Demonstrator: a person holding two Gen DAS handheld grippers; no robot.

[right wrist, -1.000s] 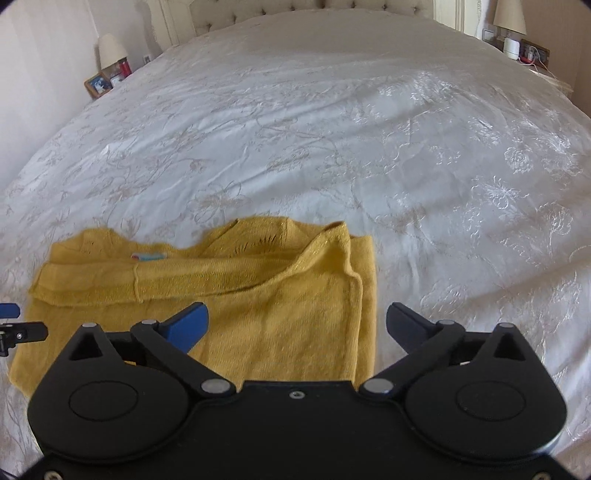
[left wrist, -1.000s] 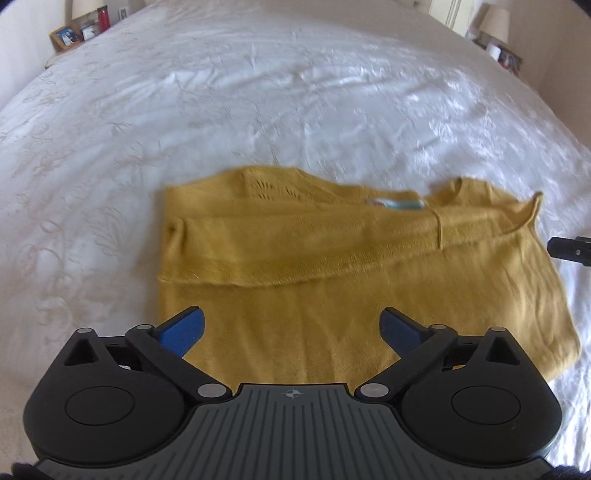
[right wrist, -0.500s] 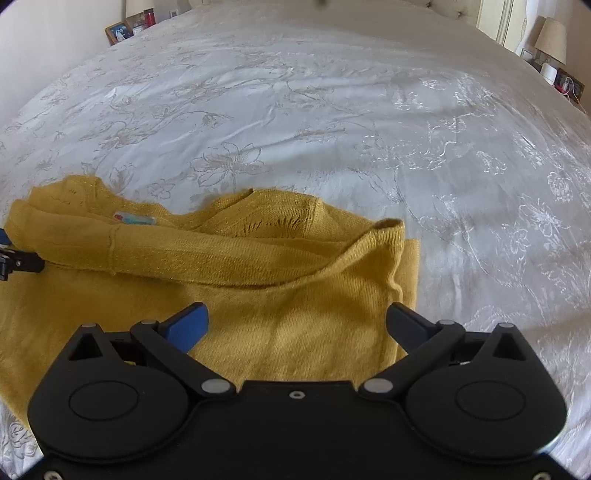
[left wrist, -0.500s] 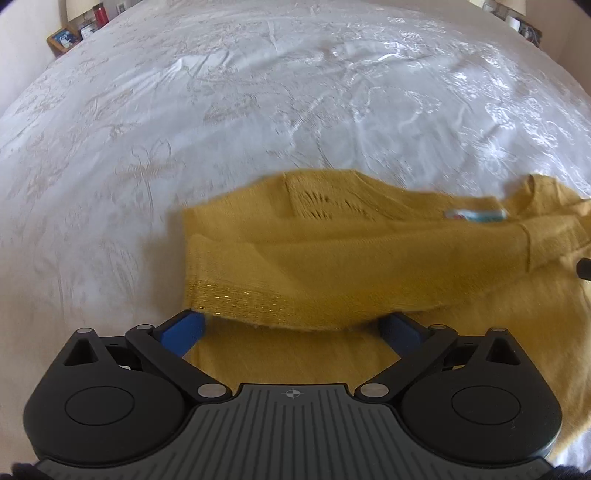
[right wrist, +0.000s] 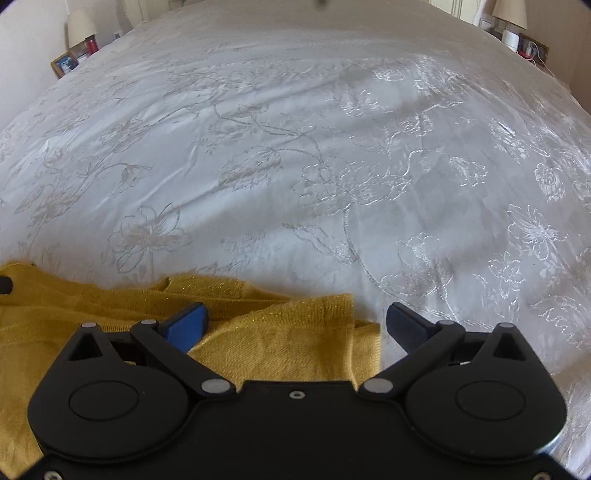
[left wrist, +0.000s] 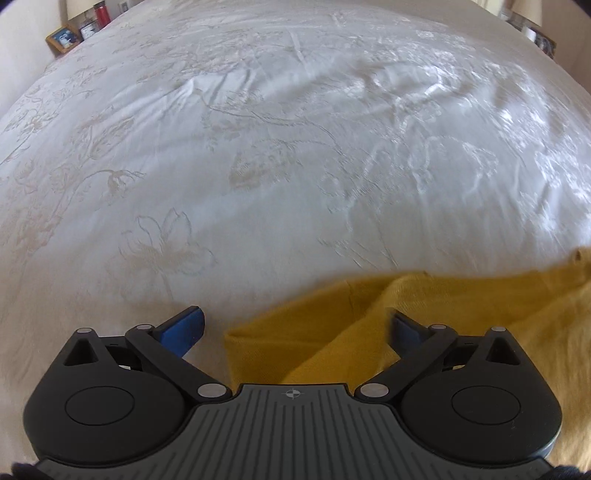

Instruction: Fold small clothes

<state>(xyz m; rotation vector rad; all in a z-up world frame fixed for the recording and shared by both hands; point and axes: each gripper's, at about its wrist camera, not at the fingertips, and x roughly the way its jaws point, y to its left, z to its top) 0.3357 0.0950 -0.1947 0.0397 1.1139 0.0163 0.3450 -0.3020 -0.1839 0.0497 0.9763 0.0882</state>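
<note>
— How do the two grippers stand?

— The left gripper (left wrist: 293,325) is held low over the bed (left wrist: 295,147) and looks forward along the cover; its jaws are spread wide and pinch nothing; the left blue pad (left wrist: 183,328) is over the bare white cover, and the right one is partly behind a fold of the yellow sweater (left wrist: 424,314). The right gripper (right wrist: 295,325) is in the same low pose; its jaws are also spread wide, with nothing between them pressed; its left pad is over the knit, and its right finger is over the white cover, just beside the sweater's edge.

— Where is the garment?

— It lies on the bed, at the near edge of both views; in the left wrist view its left corner is between the two fingers and the rest runs off to the right; in the right wrist view the yellow sweater (right wrist: 288,332) shows its right corner between the fingers and the rest runs off to the left; layers of knit lie one over another there.

— How many things do you count?

— One sweater; two grippers; one bed with a flowered white cover; one picture frame (left wrist: 63,37) at the far left; one lamp (right wrist: 511,11) at the far right of the right wrist view.
</note>
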